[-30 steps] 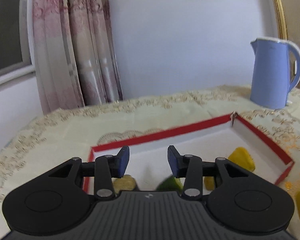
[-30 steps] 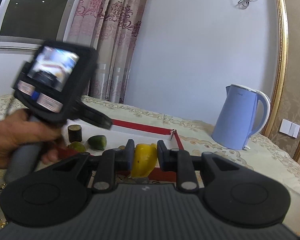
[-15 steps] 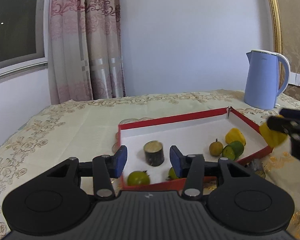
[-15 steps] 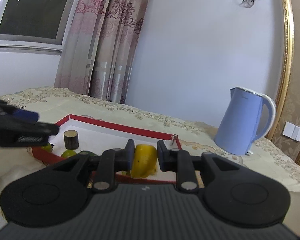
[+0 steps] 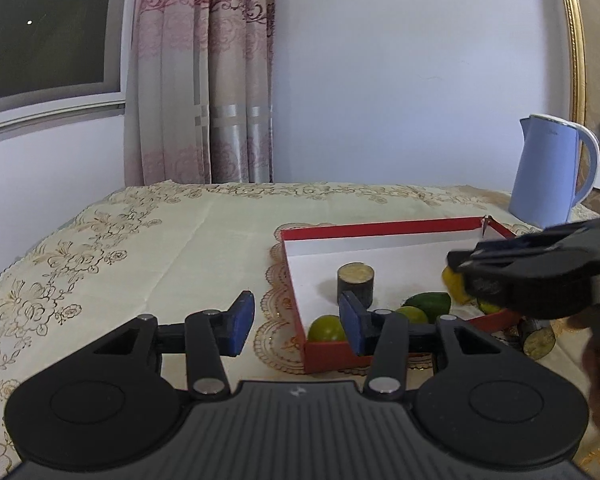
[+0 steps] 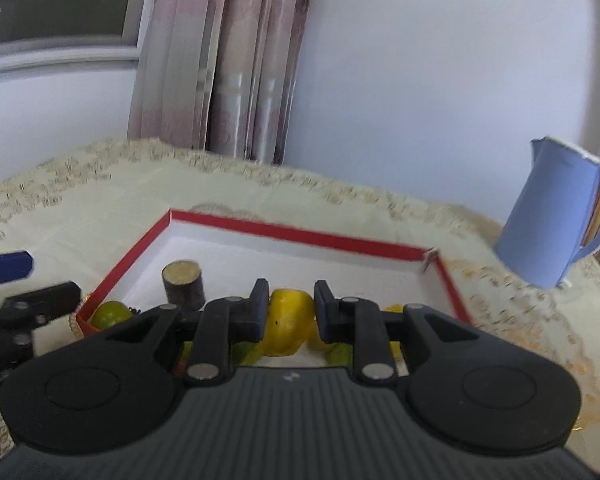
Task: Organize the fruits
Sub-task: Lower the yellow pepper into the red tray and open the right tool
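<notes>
A red-rimmed white tray (image 5: 380, 226) (image 6: 292, 234) lies on the cream tablecloth. In it are a dark cylinder (image 5: 355, 282) (image 6: 183, 284), green fruits (image 5: 327, 329) (image 6: 109, 314) and another green one (image 5: 427, 301). My right gripper (image 6: 288, 312) is shut on a yellow pepper (image 6: 287, 326) and holds it over the tray's near right part; it shows in the left wrist view (image 5: 540, 268) at the right. My left gripper (image 5: 296, 324) is open and empty, just left of the tray's near corner.
A blue kettle (image 5: 552, 172) (image 6: 556, 216) stands behind the tray at the right. A dark round fruit (image 5: 539, 342) lies on the cloth outside the tray's near right edge. Curtain, window and wall are behind the table.
My left gripper has drawn back and to the left, out of the tray. My right gripper has carried the yellow pepper in over the tray.
</notes>
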`<control>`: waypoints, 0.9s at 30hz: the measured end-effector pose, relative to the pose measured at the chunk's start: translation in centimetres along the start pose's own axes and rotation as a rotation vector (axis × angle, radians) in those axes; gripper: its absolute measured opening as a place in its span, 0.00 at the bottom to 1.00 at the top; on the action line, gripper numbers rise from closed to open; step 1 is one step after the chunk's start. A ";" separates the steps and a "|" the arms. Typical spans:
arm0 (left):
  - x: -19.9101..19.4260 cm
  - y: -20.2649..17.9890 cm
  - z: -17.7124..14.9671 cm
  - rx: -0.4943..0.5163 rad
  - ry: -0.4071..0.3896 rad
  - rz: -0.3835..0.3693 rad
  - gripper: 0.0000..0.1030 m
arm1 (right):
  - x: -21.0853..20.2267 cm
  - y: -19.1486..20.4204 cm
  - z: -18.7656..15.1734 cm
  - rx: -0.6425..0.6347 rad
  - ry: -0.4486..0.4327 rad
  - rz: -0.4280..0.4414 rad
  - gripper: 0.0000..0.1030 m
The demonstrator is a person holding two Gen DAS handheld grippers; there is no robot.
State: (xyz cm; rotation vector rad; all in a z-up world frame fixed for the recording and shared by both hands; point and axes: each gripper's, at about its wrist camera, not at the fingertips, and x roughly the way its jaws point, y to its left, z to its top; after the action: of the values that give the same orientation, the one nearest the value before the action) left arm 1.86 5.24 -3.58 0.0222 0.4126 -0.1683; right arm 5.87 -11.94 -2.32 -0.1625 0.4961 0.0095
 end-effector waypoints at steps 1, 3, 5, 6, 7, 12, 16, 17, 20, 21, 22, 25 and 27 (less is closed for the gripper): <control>-0.1 0.2 0.0 -0.005 0.000 0.001 0.44 | 0.6 0.3 0.0 -0.002 0.016 -0.006 0.23; -0.2 0.4 0.0 -0.008 -0.002 -0.003 0.44 | 1.7 0.9 0.0 0.008 0.035 -0.035 0.23; -0.3 0.4 -0.1 -0.005 0.000 -0.006 0.44 | 2.3 1.0 0.2 0.035 0.052 -0.027 0.23; -0.4 0.4 -0.1 -0.005 0.000 -0.009 0.44 | 2.7 1.2 0.4 0.040 0.061 -0.034 0.23; -0.6 0.4 -0.2 -0.005 -0.002 -0.014 0.44 | 3.1 1.5 0.4 0.035 0.069 -0.054 0.22; -1.0 0.2 -0.2 0.000 -0.003 -0.021 0.44 | 5.0 1.2 -0.1 0.069 0.127 -0.130 0.23; -1.6 0.0 0.0 0.006 -0.016 -0.021 0.44 | 4.0 0.3 0.3 0.178 0.126 -0.093 0.56; -1.8 0.0 0.0 0.009 -0.019 -0.020 0.44 | 3.3 0.2 0.4 0.200 0.114 -0.086 0.58; -2.7 -0.1 0.3 0.015 -0.032 -0.014 0.44 | -0.4 0.0 1.2 0.268 0.029 -0.057 0.59; -3.0 -0.2 0.3 0.015 -0.036 -0.014 0.44 | -2.2 0.0 1.7 0.291 -0.013 -0.050 0.62; -3.3 -0.2 0.3 0.018 -0.039 -0.013 0.44 | -3.7 0.1 2.1 0.309 -0.049 -0.036 0.70; -4.1 0.0 0.4 0.016 -0.042 0.000 0.44 | -8.1 0.5 3.7 0.326 -0.162 -0.001 0.77; -4.9 0.3 0.5 0.012 -0.048 0.003 0.44 | -10.7 0.9 4.6 0.322 -0.227 -0.007 0.80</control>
State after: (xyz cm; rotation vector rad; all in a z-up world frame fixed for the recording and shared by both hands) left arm -2.30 6.24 -1.22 0.0305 0.3636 -0.1681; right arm -1.44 -9.98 6.62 0.1514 0.2656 -0.0579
